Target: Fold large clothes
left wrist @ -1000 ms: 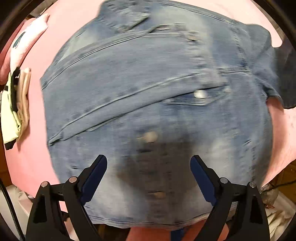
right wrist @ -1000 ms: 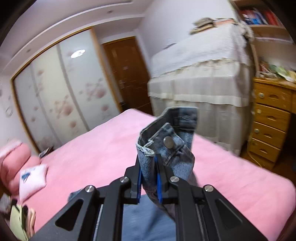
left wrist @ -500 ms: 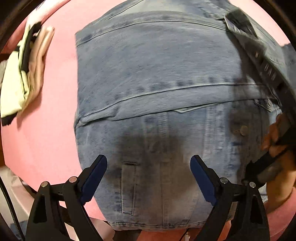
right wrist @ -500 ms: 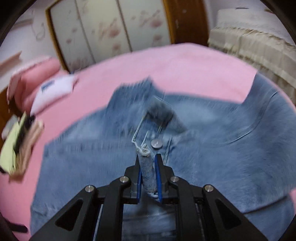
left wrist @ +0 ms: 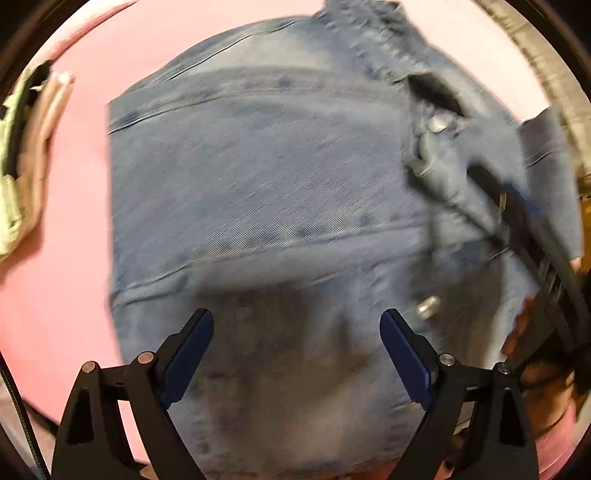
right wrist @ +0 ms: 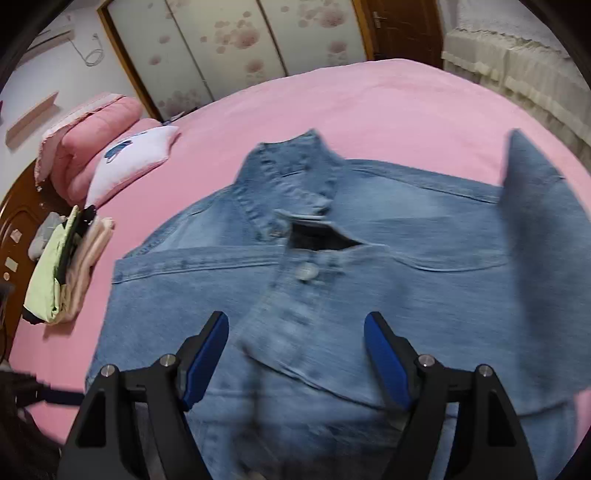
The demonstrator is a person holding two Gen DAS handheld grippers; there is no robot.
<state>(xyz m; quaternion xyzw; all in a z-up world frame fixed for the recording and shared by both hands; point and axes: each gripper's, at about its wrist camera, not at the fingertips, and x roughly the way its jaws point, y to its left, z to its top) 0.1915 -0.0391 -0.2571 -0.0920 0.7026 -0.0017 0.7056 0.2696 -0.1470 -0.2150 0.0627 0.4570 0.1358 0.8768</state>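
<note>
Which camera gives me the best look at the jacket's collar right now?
The right wrist view: the collar sits mid-frame, whole, its neck opening visible. The left wrist view shows it only at the top edge, blurred.

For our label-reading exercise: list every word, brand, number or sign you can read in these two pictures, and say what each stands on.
None can be read.
Pillow: a blue print, a picture rather than letters as far as shows.
Jacket: buttons too blurred to show any lettering.
Folded clothes: no text visible.
</note>
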